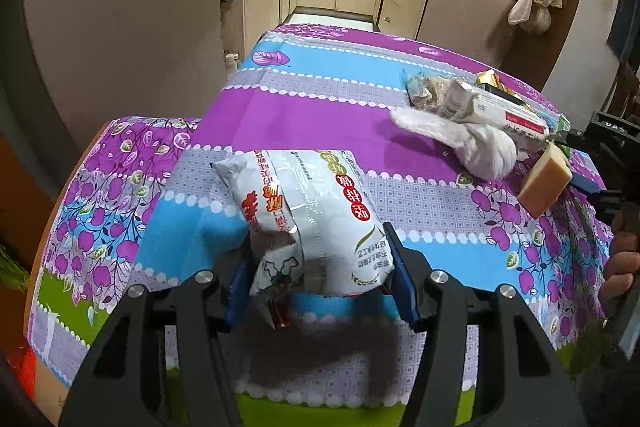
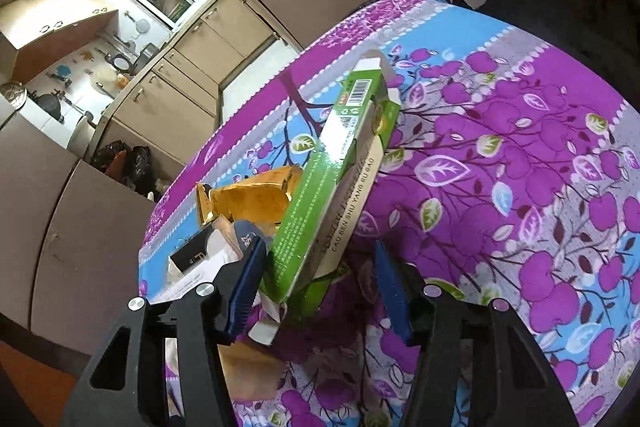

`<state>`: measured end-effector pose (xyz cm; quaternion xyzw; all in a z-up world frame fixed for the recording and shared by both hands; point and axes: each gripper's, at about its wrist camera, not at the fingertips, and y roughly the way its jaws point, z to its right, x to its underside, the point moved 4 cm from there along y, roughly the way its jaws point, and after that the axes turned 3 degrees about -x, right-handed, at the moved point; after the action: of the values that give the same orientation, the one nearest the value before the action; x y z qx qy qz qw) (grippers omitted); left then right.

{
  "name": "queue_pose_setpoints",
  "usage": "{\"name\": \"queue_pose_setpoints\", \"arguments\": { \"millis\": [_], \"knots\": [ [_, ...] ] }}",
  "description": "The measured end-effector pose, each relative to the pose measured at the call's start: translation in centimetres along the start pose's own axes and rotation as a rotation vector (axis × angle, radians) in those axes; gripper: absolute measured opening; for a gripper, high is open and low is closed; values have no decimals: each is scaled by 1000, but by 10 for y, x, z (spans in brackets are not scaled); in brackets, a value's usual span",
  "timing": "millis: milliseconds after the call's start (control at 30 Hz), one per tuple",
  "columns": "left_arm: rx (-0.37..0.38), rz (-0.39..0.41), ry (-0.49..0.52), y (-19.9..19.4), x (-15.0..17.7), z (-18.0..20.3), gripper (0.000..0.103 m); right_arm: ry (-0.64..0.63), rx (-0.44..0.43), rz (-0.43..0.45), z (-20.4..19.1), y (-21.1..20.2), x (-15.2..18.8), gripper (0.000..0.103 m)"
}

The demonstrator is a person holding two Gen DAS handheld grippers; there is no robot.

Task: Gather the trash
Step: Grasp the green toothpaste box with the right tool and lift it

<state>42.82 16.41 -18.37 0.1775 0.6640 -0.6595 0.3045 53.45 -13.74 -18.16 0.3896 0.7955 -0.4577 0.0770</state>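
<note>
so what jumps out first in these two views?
The loud purple-and-blue floral tablecloth fills both. In the left wrist view, a white snack bag sits clamped in the left gripper. In the right wrist view, a long green carton lies between the right gripper fingers.

We record the oilcloth table cover [image 1: 320, 107] as striped in magenta, sky blue and grey lattice, with white scalloped trim, purple fruit on branches and a lime-green band at its near edge. The crinkled plastic snack bag [image 1: 316, 211] is white with red, orange and green print. The long cardboard carton [image 2: 340, 163] is bright green with a cream side, dark lettering and a white barcode patch. The crumpled foil wrapper [image 2: 252, 199] is gold. Pads on both grippers are blue on black frames.
</note>
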Motion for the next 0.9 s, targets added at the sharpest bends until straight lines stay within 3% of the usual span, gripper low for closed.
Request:
{"name": "queue_pose_setpoints", "arguments": {
  "millis": [100,167,267,533,667,733,833,900],
  "knots": [
    [-7,-1,4,0,0,1,56,-55,19,5,-9,6,-1,55],
    [-13,-2,9,0,0,1,56,-8,-35,-46,-4,12,1,53],
    [-14,-2,11,0,0,2,56,-1,-71,-13,-1,10,-2,53],
    [-15,-3,11,0,0,1,57,-70,-132,-35,-1,3,0,38],
    [-6,-2,6,0,0,1,57,-289,-91,-65,-5,-52,8,37],
    [-16,-5,23,0,0,3,57,-468,-13,-101,-6,-82,19,37],
    [-29,-8,53,0,2,7,57,-756,177,-176,4,-125,56,37],
    [-28,-9,63,-2,3,8,57,-846,236,-235,14,-135,78,37]
  ]
}}
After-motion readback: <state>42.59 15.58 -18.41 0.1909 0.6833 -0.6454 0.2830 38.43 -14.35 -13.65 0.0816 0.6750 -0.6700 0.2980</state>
